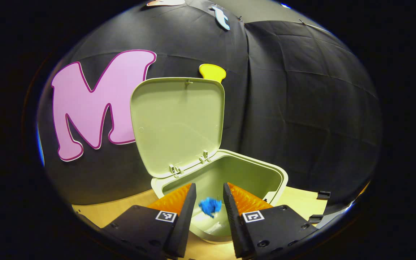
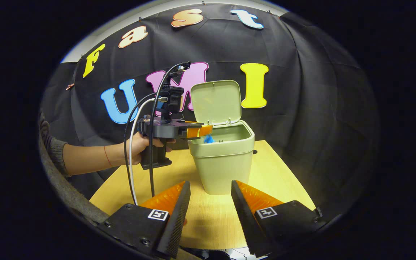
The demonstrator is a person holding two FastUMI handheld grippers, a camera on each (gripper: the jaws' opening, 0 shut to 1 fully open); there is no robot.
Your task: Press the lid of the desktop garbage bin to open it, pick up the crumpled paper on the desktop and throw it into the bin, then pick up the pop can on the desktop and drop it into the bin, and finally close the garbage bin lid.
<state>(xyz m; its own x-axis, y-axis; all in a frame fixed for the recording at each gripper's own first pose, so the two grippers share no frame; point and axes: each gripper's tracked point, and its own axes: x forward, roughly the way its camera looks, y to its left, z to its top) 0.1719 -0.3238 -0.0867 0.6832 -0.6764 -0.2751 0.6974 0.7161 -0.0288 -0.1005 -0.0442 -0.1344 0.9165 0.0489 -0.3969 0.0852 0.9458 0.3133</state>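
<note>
My left gripper (image 1: pixel 209 195) hangs over the open mouth of the little green garbage bin (image 1: pixel 280 180). Its jaws are apart and hold nothing. Between them I see the blue crumpled paper (image 1: pixel 209 207), a bit blurry, inside the bin's mouth. I cannot tell if it is touching anything. My fingers hide the near rim of the bin.

The lid (image 1: pixel 179 122) stands up almost straight behind the mouth, hinged at the back rim, with its inner side facing me.

In the right gripper view the bin stands upright, tall way up, near the far edge of the wooden tabletop (image 2: pixel 265 169). A hand (image 2: pixel 139 144) holds my left gripper at the bin's rim, and a bit of blue shows just under its tips.

My right gripper (image 2: pixel 211 191) is low at the near edge, jaws apart and holding nothing.
</note>
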